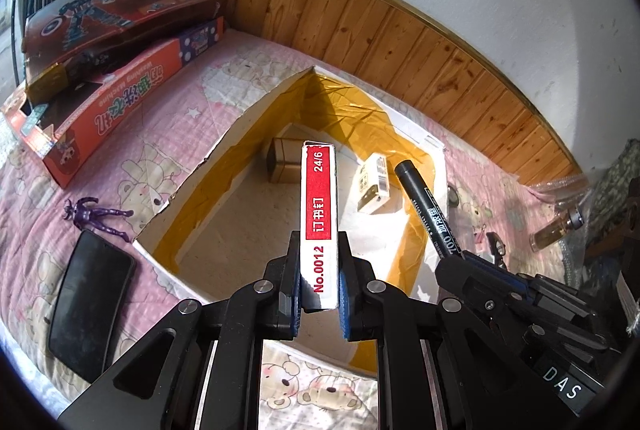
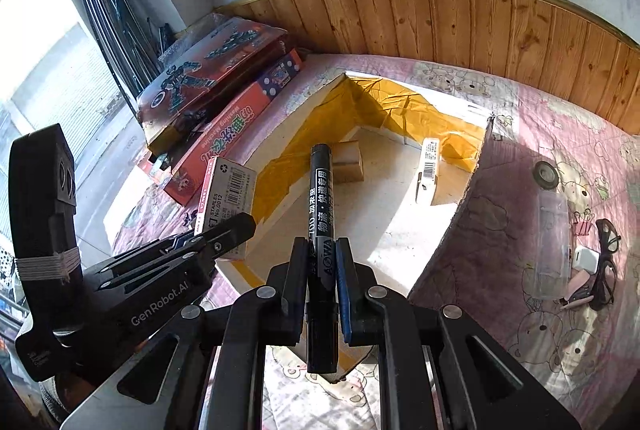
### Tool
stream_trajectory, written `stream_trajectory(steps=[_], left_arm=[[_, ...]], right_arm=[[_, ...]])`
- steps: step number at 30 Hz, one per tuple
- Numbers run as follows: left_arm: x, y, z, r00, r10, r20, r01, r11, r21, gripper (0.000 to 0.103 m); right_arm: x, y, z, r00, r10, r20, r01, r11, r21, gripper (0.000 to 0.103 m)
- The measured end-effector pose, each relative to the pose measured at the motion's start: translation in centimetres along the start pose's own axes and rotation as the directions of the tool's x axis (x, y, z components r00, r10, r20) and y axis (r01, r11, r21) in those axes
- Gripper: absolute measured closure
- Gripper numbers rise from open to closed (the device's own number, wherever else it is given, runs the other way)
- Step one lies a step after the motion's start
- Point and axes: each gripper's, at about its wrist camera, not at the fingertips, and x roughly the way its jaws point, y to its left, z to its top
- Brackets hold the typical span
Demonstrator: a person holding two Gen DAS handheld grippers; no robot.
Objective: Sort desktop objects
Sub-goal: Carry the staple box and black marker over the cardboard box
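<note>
My left gripper [image 1: 320,294] is shut on a red-and-white staples box [image 1: 320,213], held on end over the near part of an open cardboard box [image 1: 224,165] lined with yellow tape. Beside it on the right, my right gripper [image 2: 322,262] is shut on a black marker [image 2: 320,197] that points into the same cardboard box [image 2: 460,213]. A small brown box [image 1: 282,165] and a small white carton [image 1: 374,189] lie on the box floor. In the right wrist view the left gripper [image 2: 224,230] and its staples box [image 2: 228,189] show at the left.
Two toy boxes [image 1: 120,29] are stacked at the back left on the pink bear-print cloth. A purple figure [image 1: 96,218] and a black phone [image 1: 88,310] lie left of the cardboard box. On its right are a clear case [image 2: 552,250], glasses [image 2: 604,262] and a small bottle [image 1: 556,230].
</note>
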Motion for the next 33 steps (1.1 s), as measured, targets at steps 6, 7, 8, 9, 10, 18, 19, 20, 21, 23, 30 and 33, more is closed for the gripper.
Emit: stream_trajectory(steps=[6, 7, 8, 9, 10, 18, 19, 20, 21, 23, 30, 33], left_arm=[[1.7, -0.3, 0.8, 0.999, 0.028, -0.045, -0.027, 1.0, 0.013, 0.089], [2.0, -0.3, 0.9, 0.998, 0.038, -0.052, -0.037, 0.999, 0.016, 0.089], [2.2, -0.3, 0.9, 0.997, 0.042, -0.06, -0.041, 0.999, 0.019, 0.089], [2.5, -0.3, 0.9, 0.997, 0.045, -0.067, -0.044, 0.999, 0.024, 0.089], [2.7, -0.2, 1.0, 0.996, 0.053, -0.076, -0.051, 0.998, 0.027, 0.089], [3.7, 0.7, 1.0, 0.99, 0.055, -0.131, -0.053, 0.998, 0.02, 0.089], [3.9, 0.7, 1.1, 0.989, 0.06, -0.135, -0.057, 0.998, 0.023, 0.089], [4.0, 0.7, 1.1, 0.988, 0.065, -0.139, -0.062, 0.998, 0.026, 0.089], [4.2, 0.7, 1.0, 0.987, 0.067, -0.144, -0.064, 0.998, 0.03, 0.089], [4.4, 0.6, 0.9, 0.985, 0.077, -0.155, -0.072, 0.997, 0.037, 0.089], [5.2, 1.1, 1.0, 0.975, 0.099, -0.197, -0.091, 0.995, 0.048, 0.088], [5.3, 1.1, 1.2, 0.973, 0.106, -0.204, -0.095, 0.993, 0.063, 0.088]], right_arm=[[1.7, -0.3, 0.6, 0.998, -0.06, -0.029, 0.06, 0.998, -0.018, 0.088], [2.1, -0.4, 0.7, 0.997, -0.067, -0.035, 0.066, 0.998, -0.019, 0.088], [2.4, -0.5, 0.9, 0.996, -0.072, -0.043, 0.072, 0.997, -0.019, 0.088], [2.9, -0.6, 1.0, 0.996, -0.077, -0.051, 0.076, 0.997, -0.022, 0.088], [3.2, -0.6, 1.0, 0.995, -0.082, -0.057, 0.081, 0.996, -0.022, 0.088], [5.4, -0.3, 0.6, 0.986, -0.121, -0.112, 0.115, 0.992, -0.056, 0.088], [5.5, -0.3, 0.5, 0.985, -0.125, -0.116, 0.118, 0.991, -0.061, 0.088], [5.6, -0.3, 0.4, 0.984, -0.13, -0.119, 0.122, 0.99, -0.066, 0.088], [5.6, -0.3, 0.3, 0.984, -0.132, -0.123, 0.124, 0.99, -0.069, 0.088], [5.8, -0.4, 0.2, 0.982, -0.138, -0.128, 0.129, 0.989, -0.072, 0.088], [6.5, -0.5, 0.3, 0.977, -0.152, -0.147, 0.141, 0.987, -0.081, 0.088], [7.0, -0.7, 0.2, 0.975, -0.16, -0.157, 0.15, 0.986, -0.076, 0.088]])
